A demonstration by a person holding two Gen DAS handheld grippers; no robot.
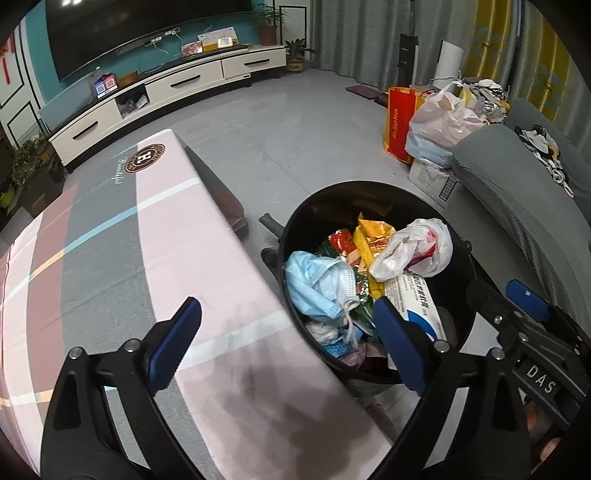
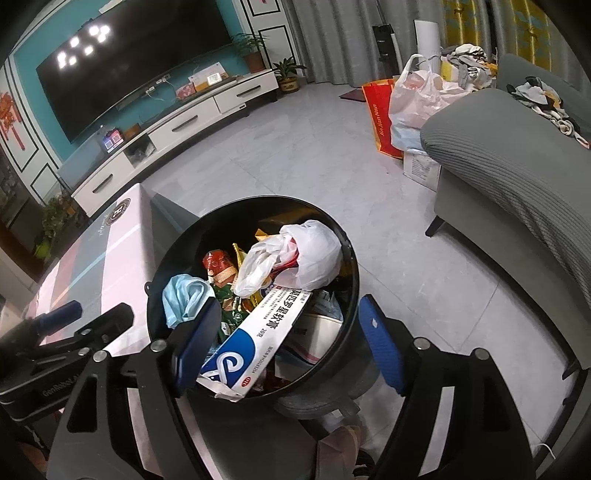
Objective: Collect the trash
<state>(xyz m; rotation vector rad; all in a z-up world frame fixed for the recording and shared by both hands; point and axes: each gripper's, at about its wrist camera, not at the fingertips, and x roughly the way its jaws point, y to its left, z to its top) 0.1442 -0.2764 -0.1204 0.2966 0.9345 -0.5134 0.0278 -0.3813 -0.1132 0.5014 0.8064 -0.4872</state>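
Glossy blk plastic bin (image 2: 347, 332), crinkly plastic bag (image 2: 310, 254), cardboard box (image 2: 258, 332)

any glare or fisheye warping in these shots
Right wrist view: ceiling lights glare as white spots on the tv screen, and the sofa bows. Left wrist view: faint glare on the tv; the tv cabinet curves strongly.

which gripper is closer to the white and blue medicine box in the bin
Right. The right gripper hangs open directly over the medicine box; the left gripper hangs open over the table edge beside the bin.
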